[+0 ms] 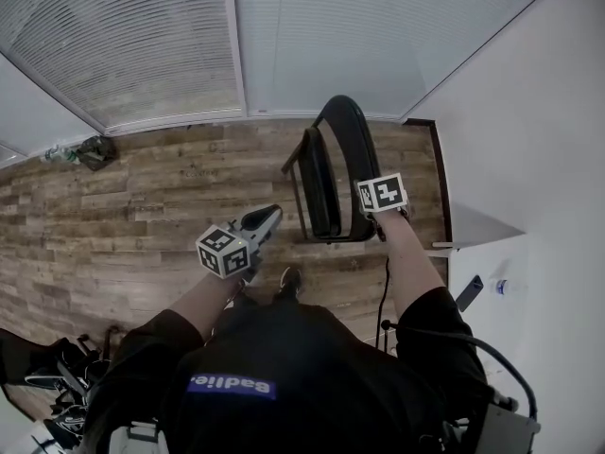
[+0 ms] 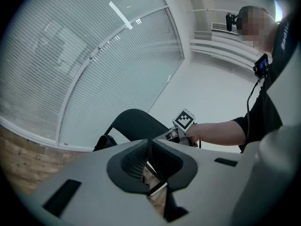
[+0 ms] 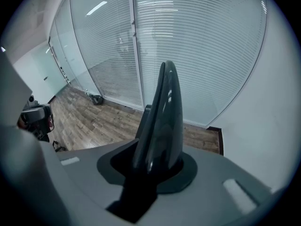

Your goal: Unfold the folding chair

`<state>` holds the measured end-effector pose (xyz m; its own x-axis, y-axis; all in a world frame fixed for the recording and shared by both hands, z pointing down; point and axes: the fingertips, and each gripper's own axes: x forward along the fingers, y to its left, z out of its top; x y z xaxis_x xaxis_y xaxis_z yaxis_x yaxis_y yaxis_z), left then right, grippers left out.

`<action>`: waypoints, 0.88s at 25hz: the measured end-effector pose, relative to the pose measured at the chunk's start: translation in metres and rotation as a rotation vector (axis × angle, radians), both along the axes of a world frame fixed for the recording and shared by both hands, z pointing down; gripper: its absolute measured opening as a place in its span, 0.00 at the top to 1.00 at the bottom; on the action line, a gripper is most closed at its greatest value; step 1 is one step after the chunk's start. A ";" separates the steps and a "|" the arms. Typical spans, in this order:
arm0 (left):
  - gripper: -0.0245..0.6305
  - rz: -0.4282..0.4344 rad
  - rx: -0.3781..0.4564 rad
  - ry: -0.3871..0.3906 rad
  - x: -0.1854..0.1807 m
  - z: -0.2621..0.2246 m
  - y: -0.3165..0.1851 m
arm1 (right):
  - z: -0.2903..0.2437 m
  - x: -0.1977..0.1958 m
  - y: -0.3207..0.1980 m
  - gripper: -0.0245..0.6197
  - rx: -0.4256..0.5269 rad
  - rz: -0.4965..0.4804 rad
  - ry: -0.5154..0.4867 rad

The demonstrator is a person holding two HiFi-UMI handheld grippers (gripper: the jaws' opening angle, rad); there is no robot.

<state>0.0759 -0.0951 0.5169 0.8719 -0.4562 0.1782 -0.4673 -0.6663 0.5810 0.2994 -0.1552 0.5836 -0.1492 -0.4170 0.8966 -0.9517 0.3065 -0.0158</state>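
The black folding chair (image 1: 333,168) stands folded on the wooden floor, near the glass wall and the white wall on the right. My right gripper (image 1: 374,216) points steeply down and is shut on the top edge of the chair's backrest (image 3: 162,112), which rises between its jaws in the right gripper view. My left gripper (image 1: 267,218) is shut with nothing in it, its pads (image 2: 141,160) pressed together. It hangs left of the chair, apart from it. In the left gripper view the chair (image 2: 136,125) and the right gripper's marker cube (image 2: 184,119) lie ahead.
A glass wall with blinds (image 1: 284,36) runs behind the chair. A dark bag (image 1: 95,149) lies by the glass at far left. A white ledge on the right carries a bottle (image 1: 506,287) and a dark item (image 1: 470,292). Black gear (image 1: 57,386) lies at bottom left.
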 end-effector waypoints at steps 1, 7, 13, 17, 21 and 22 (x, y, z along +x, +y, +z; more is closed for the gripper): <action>0.95 0.002 -0.005 -0.006 0.002 0.003 -0.001 | 0.000 0.000 0.000 0.81 0.001 0.000 0.000; 0.88 0.022 -0.043 -0.020 0.015 0.023 -0.006 | 0.000 0.000 0.002 0.81 0.008 -0.002 -0.002; 0.80 0.038 -0.079 -0.033 0.030 0.040 -0.013 | -0.002 -0.001 0.004 0.81 0.009 -0.001 -0.003; 0.76 0.048 -0.094 -0.047 0.042 0.052 -0.017 | -0.003 -0.002 0.005 0.81 0.011 -0.002 -0.004; 0.72 0.058 -0.119 -0.061 0.059 0.070 -0.022 | 0.000 -0.001 0.006 0.81 0.011 -0.005 -0.006; 0.71 0.061 -0.125 -0.066 0.062 0.074 -0.023 | -0.001 -0.002 0.006 0.81 0.011 -0.005 -0.006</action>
<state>0.1377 -0.1177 0.5907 0.8819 -0.3732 0.2881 -0.4680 -0.6193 0.6305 0.2977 -0.1490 0.5831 -0.1568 -0.4258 0.8911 -0.9501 0.3116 -0.0183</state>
